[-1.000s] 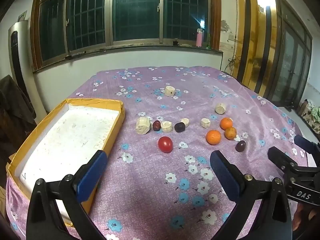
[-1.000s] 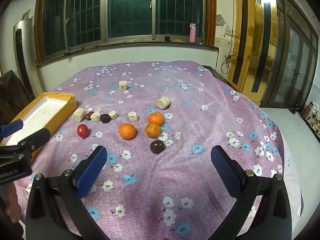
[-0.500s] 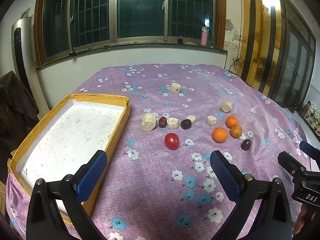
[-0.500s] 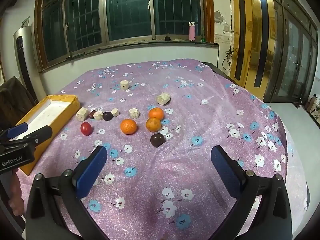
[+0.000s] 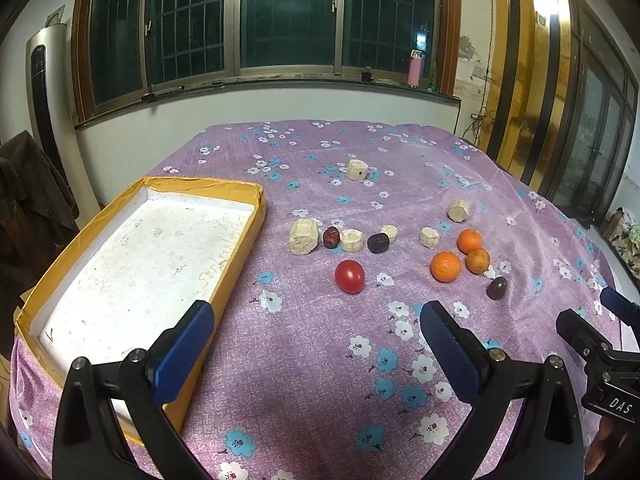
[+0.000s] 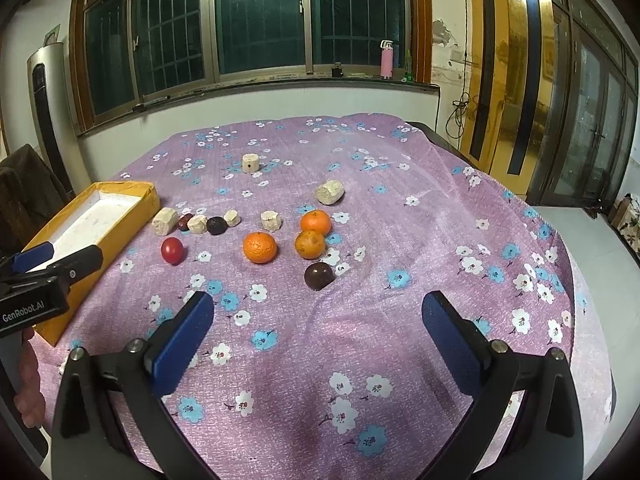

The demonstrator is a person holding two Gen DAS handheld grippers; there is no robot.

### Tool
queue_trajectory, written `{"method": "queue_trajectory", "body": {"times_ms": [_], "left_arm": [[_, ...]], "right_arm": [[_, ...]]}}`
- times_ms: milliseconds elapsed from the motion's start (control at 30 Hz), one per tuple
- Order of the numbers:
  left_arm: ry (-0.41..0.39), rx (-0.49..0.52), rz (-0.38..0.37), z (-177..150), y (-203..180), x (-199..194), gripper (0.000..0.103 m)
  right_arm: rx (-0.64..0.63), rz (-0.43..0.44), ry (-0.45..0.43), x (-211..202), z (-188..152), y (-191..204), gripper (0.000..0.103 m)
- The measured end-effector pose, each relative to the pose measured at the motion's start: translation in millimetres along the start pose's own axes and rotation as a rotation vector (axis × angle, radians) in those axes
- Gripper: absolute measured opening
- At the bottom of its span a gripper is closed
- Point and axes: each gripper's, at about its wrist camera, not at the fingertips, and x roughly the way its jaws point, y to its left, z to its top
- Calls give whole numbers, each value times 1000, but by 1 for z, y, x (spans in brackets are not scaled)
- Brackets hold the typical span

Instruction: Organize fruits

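Note:
Fruits lie on a purple flowered cloth. A red tomato (image 5: 349, 276) sits mid-table, with three oranges (image 5: 445, 266) and a dark plum (image 5: 497, 288) to its right. It also shows in the right wrist view (image 6: 172, 250), left of the oranges (image 6: 259, 247) and the plum (image 6: 319, 275). Several pale sugarcane chunks (image 5: 304, 236) and dark dates (image 5: 378, 243) lie behind. A yellow box with a white floor (image 5: 240, 248) stands at the left. My left gripper (image 5: 316, 344) is open and empty before the tomato. My right gripper (image 6: 316, 336) is open and empty before the plum.
The right gripper shows at the right edge of the left wrist view (image 5: 600, 344). The left gripper shows at the left edge of the right wrist view (image 6: 48, 276). A window wall lies behind the table; a dark chair (image 5: 24, 208) stands at the left.
Both grippers have drawn back and risen slightly, so the table looks farther away. The left view has turned left, showing more of the box. The fruits have not moved.

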Motion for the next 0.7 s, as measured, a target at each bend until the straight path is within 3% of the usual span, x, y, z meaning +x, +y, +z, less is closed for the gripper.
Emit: {"method": "queue_trajectory", "body": {"times_ms": [700], "left_arm": [[21, -5, 15, -1, 2, 6, 103]], "right_arm": [[-4, 6, 14, 5, -3, 1, 103]]}}
